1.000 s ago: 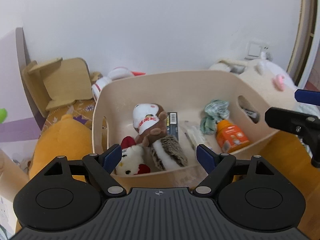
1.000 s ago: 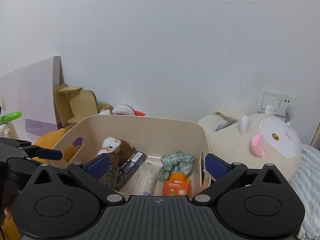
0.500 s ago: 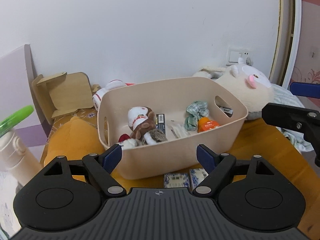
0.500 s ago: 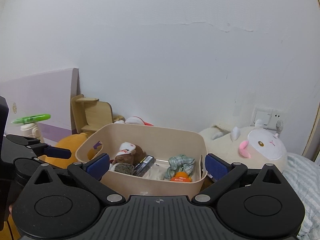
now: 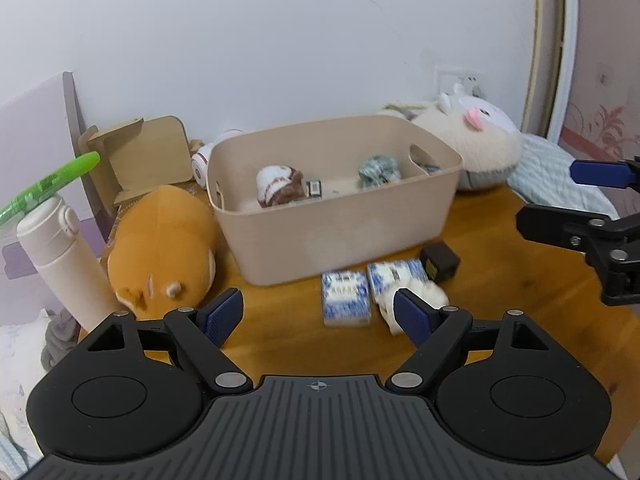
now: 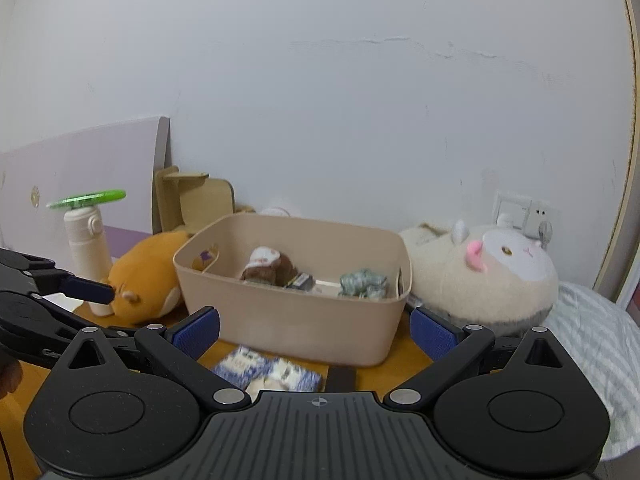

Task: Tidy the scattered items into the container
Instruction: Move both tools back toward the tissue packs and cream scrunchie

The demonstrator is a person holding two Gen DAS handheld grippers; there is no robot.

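A beige bin [image 5: 344, 232] [image 6: 296, 320] stands on the wooden table and holds a brown plush with a white cap [image 5: 278, 186] [image 6: 268, 266], a green cloth [image 5: 378, 168] [image 6: 362, 282] and a small dark box [image 5: 314, 189]. In front of it lie two blue-and-white tissue packs [image 5: 345, 298] [image 6: 264, 370], a small white plush [image 5: 420, 300] and a black cube [image 5: 439, 266]. My left gripper [image 5: 318, 316] is open above the table near these loose items. My right gripper [image 6: 316, 330] is also open, with nothing between its fingers.
An orange plush [image 5: 160, 248] [image 6: 144, 276] lies left of the bin, beside a white bottle [image 5: 60, 256] [image 6: 86, 248] with a green disc [image 6: 86, 199] on top. A large cream plush [image 5: 476, 148] [image 6: 492, 276] sits at the right, by striped bedding [image 6: 592, 344]. A wooden stand [image 5: 138, 156] leans at the wall.
Both grippers have drawn back from the bin, which now looks smaller and farther. The tissue packs, white plush and black cube in front of it have come into view.
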